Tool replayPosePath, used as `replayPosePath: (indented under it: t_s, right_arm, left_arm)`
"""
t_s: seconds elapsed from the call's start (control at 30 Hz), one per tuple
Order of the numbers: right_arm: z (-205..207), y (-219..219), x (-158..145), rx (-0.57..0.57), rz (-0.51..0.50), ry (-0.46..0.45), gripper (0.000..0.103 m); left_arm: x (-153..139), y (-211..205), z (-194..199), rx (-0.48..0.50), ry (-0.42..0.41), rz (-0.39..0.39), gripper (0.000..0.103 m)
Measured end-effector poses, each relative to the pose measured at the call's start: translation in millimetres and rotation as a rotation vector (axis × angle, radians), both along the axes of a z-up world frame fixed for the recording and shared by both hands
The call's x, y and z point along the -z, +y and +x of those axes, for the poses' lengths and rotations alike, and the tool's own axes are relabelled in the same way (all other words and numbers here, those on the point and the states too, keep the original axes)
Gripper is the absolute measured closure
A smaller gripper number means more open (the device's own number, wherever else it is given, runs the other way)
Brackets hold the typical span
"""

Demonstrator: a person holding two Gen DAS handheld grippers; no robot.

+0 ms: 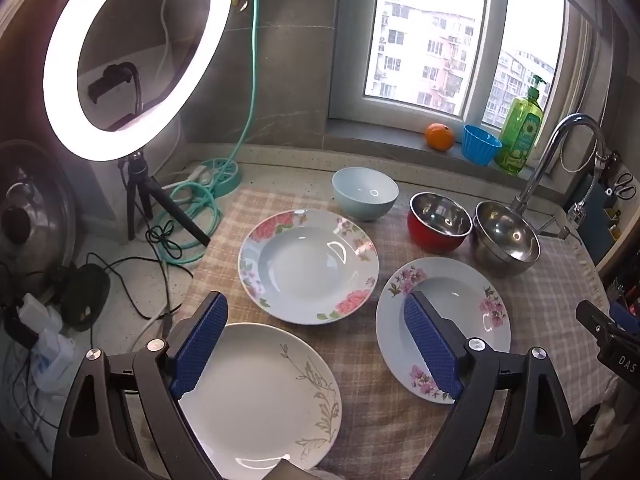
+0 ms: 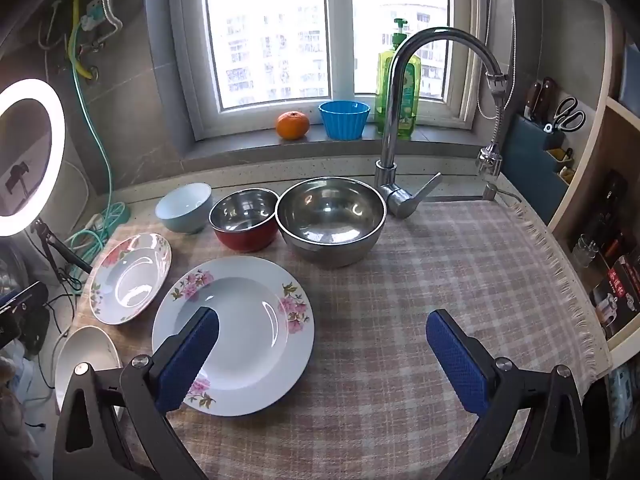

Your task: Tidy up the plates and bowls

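Observation:
Three plates lie on a checked cloth (image 2: 420, 300): a white leaf-pattern plate (image 1: 256, 396) nearest, a rose-rimmed deep plate (image 1: 308, 266) behind it, and a pink-blossom deep plate (image 1: 444, 320) (image 2: 236, 332) to the right. Behind them stand a pale blue bowl (image 1: 365, 194) (image 2: 184, 208), a red steel-lined bowl (image 1: 438, 220) (image 2: 245, 218) and a large steel bowl (image 1: 506, 238) (image 2: 331, 226). My left gripper (image 1: 316, 312) hovers open above the plates, holding nothing. My right gripper (image 2: 322, 330) is open and empty, its left finger over the blossom plate.
A lit ring light (image 1: 136, 56) on a tripod stands left, with cables and a teal hose (image 1: 188, 208). A tap (image 2: 400, 120) rises behind the steel bowl. The sill holds an orange (image 2: 293, 125), a blue cup (image 2: 344, 118) and a soap bottle (image 2: 396, 80). Shelves (image 2: 592, 208) line the right.

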State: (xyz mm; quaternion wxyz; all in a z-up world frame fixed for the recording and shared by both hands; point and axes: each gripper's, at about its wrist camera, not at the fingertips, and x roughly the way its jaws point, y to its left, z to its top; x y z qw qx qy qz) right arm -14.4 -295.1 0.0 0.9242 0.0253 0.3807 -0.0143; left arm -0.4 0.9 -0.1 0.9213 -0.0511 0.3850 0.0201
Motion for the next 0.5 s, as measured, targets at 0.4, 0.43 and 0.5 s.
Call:
replayPosePath:
  t_s: [0.4,0.43,0.5]
  right_arm:
    - [1,3,-3,-0.002,0.015,0.010,0.000]
    - [1,5,-3,-0.002,0.012,0.008,0.000]
    - [2,9,-3,-0.003,0.012,0.002,0.000]
  left_arm:
    - [-1,0,-2,-0.004,-0.006,0.011,0.013]
    - [0,0,-2,-0.005,-0.006,0.010,0.013]
    - [0,1,-3,-0.007,-0.008,0.012,0.013]
